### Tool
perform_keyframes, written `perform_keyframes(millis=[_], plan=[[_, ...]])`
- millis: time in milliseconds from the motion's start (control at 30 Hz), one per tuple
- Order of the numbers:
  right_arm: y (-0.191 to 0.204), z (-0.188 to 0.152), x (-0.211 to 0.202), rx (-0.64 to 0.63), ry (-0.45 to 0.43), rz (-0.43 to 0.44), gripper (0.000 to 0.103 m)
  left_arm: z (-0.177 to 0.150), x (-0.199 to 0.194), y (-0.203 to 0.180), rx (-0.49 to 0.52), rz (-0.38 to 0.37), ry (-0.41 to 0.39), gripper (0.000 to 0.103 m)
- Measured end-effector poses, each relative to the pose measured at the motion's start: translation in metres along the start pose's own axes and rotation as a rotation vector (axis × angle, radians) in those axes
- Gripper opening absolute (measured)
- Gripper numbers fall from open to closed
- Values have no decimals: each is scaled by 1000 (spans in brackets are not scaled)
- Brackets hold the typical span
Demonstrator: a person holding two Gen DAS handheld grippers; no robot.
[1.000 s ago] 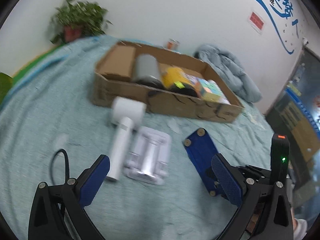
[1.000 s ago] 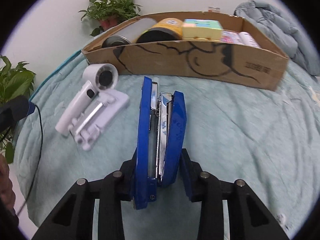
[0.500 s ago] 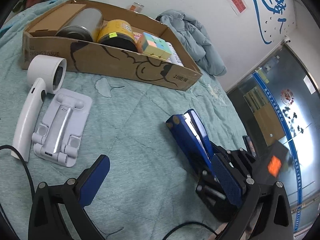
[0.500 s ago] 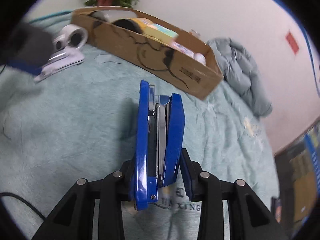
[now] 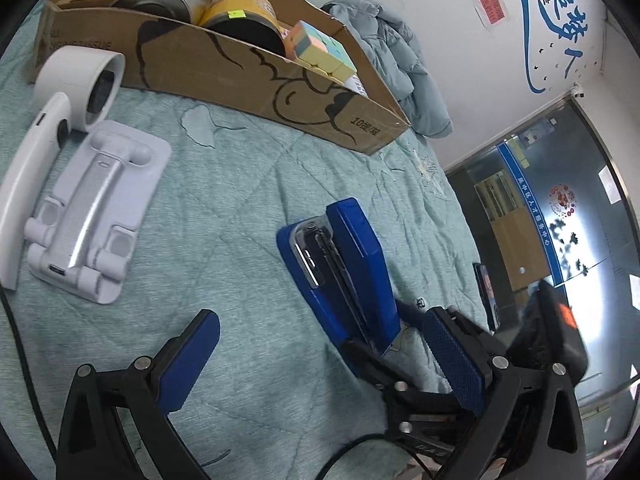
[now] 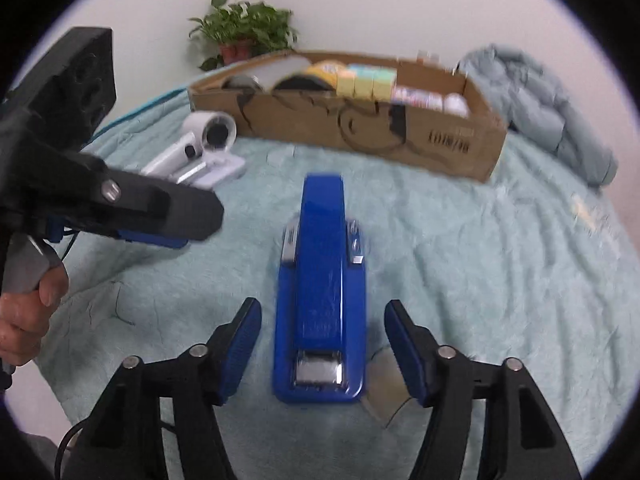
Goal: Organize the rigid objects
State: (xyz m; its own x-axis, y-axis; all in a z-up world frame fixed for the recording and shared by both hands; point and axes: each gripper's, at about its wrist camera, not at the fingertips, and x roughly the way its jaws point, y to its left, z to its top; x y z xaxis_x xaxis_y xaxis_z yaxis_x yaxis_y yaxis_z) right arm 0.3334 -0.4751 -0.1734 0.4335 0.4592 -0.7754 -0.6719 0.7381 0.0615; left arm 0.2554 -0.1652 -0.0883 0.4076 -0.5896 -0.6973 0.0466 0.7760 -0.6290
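Observation:
A blue stapler [image 6: 324, 248] lies flat on the teal quilt [image 6: 460, 248], pointing at the cardboard box [image 6: 360, 128]. My right gripper [image 6: 322, 308] straddles its rear end; the jaws are opening and neither pad touches it. In the left wrist view the stapler [image 5: 344, 264] lies just ahead and right of my left gripper [image 5: 320, 320], which is open and holds nothing. From the right wrist the left gripper [image 6: 192, 220] shows at the left, held by a hand [image 6: 28, 312]. A white hair dryer [image 5: 72, 80] and a white folding stand [image 5: 92, 208] lie on the quilt left of the stapler.
The cardboard box [image 5: 240, 68] holds a grey can, a yellow can, a pastel cube and more. A grey-blue jacket [image 6: 552, 108] lies behind it on the right, a potted plant [image 6: 244, 32] behind on the left. A black cable [image 5: 16, 340] trails at the left.
The stapler was gripped on its edge in the right gripper; now it lies flat on the quilt and the jaws have spread off it. The left gripper swung down and right, closer to the stapler.

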Motion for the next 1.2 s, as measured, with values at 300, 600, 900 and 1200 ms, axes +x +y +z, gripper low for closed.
perform_keyframes(millis=[300, 600, 900, 1200], plan=[[7, -12, -2, 136, 4, 5, 50, -8, 30, -10, 26, -60, 50, 94], [8, -13, -4, 308, 35, 72, 41, -7, 38, -10, 14, -89, 66, 82], [-4, -10, 0, 435, 58, 162, 40, -6, 40, -13, 23, -82, 100, 62], [-15, -10, -2, 528, 87, 293, 39, -9, 42, -21, 48, -43, 98, 43]])
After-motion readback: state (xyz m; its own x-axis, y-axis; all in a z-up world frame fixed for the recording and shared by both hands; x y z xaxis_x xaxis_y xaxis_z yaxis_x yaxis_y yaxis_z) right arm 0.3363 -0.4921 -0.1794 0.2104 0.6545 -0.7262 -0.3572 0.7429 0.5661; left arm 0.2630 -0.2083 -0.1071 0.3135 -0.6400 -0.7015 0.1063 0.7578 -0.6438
